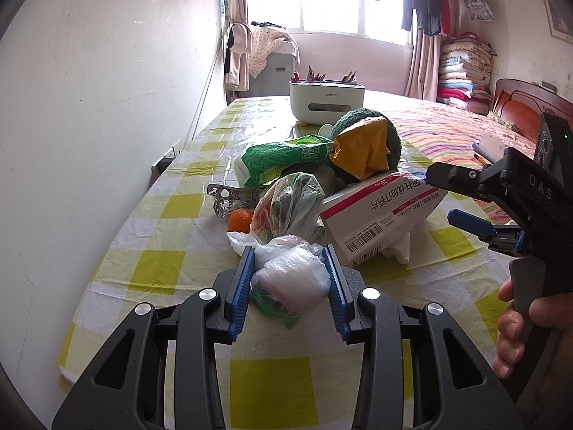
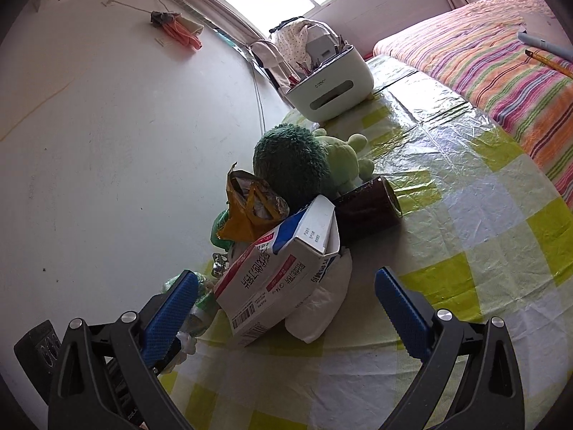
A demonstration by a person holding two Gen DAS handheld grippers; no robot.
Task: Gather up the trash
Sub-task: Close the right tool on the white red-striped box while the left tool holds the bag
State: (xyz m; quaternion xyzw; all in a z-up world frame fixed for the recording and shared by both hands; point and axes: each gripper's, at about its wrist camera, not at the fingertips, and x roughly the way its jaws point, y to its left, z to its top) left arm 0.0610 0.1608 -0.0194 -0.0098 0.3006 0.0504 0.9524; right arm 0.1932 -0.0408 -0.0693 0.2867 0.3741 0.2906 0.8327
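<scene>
A trash pile lies on the yellow-checked table [image 1: 272,387]. My left gripper [image 1: 292,268] is shut on a crumpled white plastic bag [image 1: 292,276] at the pile's near edge. Behind it are a clear bag with scraps [image 1: 286,208], a green wrapper [image 1: 283,157], a yellow foil packet [image 1: 361,150] and a white-and-red medicine box [image 1: 379,211]. My right gripper [image 2: 286,294] is open, its jaws either side of the medicine box [image 2: 279,279] and a white wad [image 2: 322,304] beneath it. It also shows in the left wrist view [image 1: 442,197].
A green plush toy [image 2: 293,161], a dark brown tape roll [image 2: 369,208], an orange [image 1: 240,220] and a metal piece [image 1: 224,199] sit in or by the pile. A white box-shaped appliance [image 1: 326,102] stands farther back. A wall runs along the left; a striped bed [image 2: 501,61] lies right.
</scene>
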